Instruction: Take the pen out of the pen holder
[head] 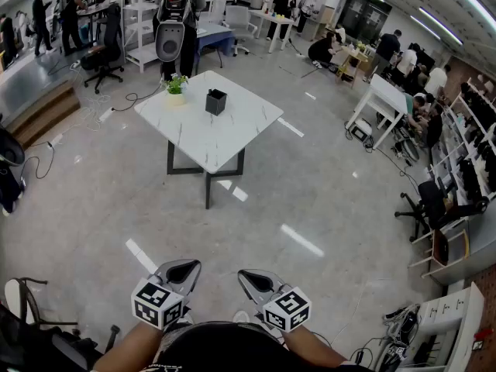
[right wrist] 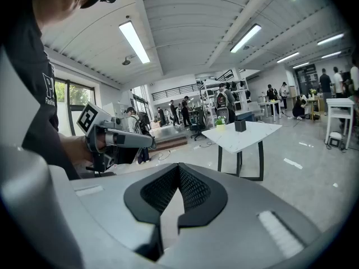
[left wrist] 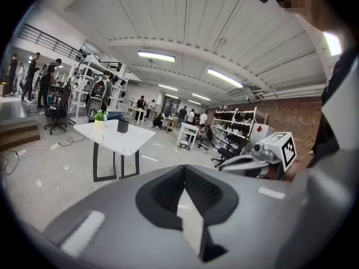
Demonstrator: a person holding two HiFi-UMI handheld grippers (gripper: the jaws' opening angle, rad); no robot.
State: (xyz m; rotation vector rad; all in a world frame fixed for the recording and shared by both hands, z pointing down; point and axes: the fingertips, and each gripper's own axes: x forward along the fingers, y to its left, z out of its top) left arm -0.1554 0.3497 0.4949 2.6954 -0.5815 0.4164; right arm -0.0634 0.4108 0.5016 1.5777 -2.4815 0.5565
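A small black pen holder point(head: 215, 101) stands on a white marble-look table point(head: 209, 134) far ahead of me; it also shows as a tiny dark box point(left wrist: 122, 126) in the left gripper view and in the right gripper view point(right wrist: 240, 125). No pen can be made out at this distance. My left gripper point(head: 184, 270) and right gripper point(head: 253, 279) are held close to my body, low in the head view, well short of the table. Both are shut with nothing between the jaws point(left wrist: 184, 170) point(right wrist: 178, 168).
A small potted plant point(head: 176, 87) sits at the table's far left corner. Grey polished floor lies between me and the table. Office chairs point(head: 434, 200), desks point(head: 384, 99), shelves point(head: 143, 22) and several people stand around the room's edges. A cable point(head: 35, 165) trails on the floor at left.
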